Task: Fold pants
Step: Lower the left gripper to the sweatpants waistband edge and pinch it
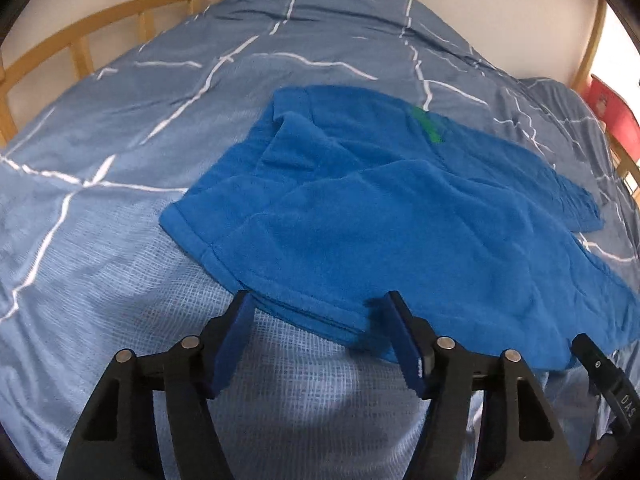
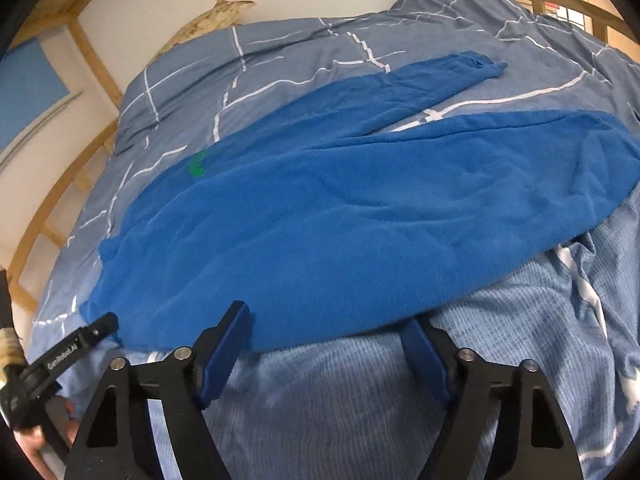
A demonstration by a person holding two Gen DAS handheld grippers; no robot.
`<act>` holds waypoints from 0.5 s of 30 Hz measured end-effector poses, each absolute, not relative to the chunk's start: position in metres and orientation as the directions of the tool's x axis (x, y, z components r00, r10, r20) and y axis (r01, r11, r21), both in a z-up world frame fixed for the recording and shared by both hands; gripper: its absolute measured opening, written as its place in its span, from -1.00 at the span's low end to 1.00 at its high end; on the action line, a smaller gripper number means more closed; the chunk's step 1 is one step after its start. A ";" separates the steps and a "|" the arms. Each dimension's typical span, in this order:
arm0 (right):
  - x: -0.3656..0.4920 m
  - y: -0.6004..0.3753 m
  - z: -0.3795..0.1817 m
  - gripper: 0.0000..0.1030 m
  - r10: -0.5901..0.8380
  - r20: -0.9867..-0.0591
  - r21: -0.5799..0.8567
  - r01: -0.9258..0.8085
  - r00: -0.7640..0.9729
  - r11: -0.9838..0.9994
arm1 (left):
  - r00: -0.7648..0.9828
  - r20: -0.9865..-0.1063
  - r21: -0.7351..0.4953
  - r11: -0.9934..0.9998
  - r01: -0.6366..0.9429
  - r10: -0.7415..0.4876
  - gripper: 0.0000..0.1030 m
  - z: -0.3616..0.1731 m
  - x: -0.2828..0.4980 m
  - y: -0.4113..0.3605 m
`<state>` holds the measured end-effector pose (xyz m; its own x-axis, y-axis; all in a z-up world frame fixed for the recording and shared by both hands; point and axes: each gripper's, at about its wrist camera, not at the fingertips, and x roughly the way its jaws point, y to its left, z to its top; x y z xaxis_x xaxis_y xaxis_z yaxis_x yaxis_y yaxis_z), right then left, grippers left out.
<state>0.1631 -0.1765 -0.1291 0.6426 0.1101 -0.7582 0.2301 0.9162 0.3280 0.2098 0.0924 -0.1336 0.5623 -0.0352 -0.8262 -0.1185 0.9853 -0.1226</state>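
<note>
Bright blue fleece pants [image 1: 380, 208] lie spread on the bed, waistband towards the left, with a small green tag [image 1: 430, 126]. In the right wrist view the pants [image 2: 340, 216] stretch across the bed, with both legs running to the right and apart at their ends. My left gripper [image 1: 320, 312] is open, its fingers straddling the near hem of the pants without closing on it. My right gripper [image 2: 328, 328] is open at the near edge of the pants; its right finger [image 2: 420, 344] tucks under the fabric edge. The left gripper's finger [image 2: 80, 340] shows at the lower left.
The bed is covered by a grey-blue quilt [image 1: 120, 140] with white lines, rumpled at the far side. A wooden bed rail [image 1: 100, 28] runs along the far edge by a white wall. A red object [image 1: 612, 116] stands at the right.
</note>
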 end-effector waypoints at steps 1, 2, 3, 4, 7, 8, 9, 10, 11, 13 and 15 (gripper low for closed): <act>0.165 -0.176 -0.130 0.39 0.105 -0.760 0.324 0.232 0.642 0.917 | 0.561 -0.827 -0.131 0.983 -0.125 -0.039 0.13 -0.134 0.211 0.094; 0.167 -0.176 -0.131 0.32 0.101 -0.763 0.318 0.234 0.639 0.919 | 0.565 -0.824 -0.134 0.982 -0.136 -0.035 -0.10 -0.134 0.211 0.095; 0.168 -0.175 -0.132 0.29 0.098 -0.769 0.312 0.238 0.632 0.920 | 0.569 -0.822 -0.128 0.981 -0.146 -0.022 -0.33 -0.133 0.211 0.096; 0.169 -0.175 -0.132 0.20 0.094 -0.771 0.309 0.241 0.630 0.920 | 0.573 -0.819 -0.130 0.980 -0.149 -0.022 -0.38 -0.133 0.211 0.097; 0.167 -0.175 -0.130 -0.12 0.077 -0.767 0.297 0.245 0.637 0.923 | 0.587 -0.809 -0.140 0.980 -0.142 -0.030 -0.56 -0.130 0.209 0.096; 0.166 -0.176 -0.129 -0.25 0.075 -0.763 0.295 0.243 0.642 0.924 | 0.594 -0.804 -0.138 0.981 -0.138 -0.029 -0.59 -0.128 0.207 0.095; 0.165 -0.176 -0.127 -0.31 0.071 -0.761 0.290 0.241 0.645 0.926 | 0.604 -0.796 -0.136 0.982 -0.132 -0.029 -0.62 -0.125 0.205 0.094; 0.164 -0.177 -0.125 -0.42 0.071 -0.756 0.288 0.233 0.650 0.929 | 0.614 -0.789 -0.133 0.983 -0.125 -0.028 -0.63 -0.122 0.203 0.093; 0.162 -0.177 -0.123 -0.51 0.072 -0.751 0.285 0.224 0.657 0.932 | 0.620 -0.784 -0.130 0.985 -0.118 -0.029 -0.65 -0.119 0.200 0.092; 0.160 -0.178 -0.118 -0.62 0.073 -0.739 0.279 0.206 0.669 0.938 | 0.631 -0.775 -0.132 0.985 -0.108 -0.034 -0.67 -0.113 0.197 0.090; 0.156 -0.179 -0.114 -0.70 0.082 -0.735 0.281 0.192 0.674 0.940 | 0.645 -0.763 -0.133 0.986 -0.101 -0.037 -0.69 -0.108 0.191 0.089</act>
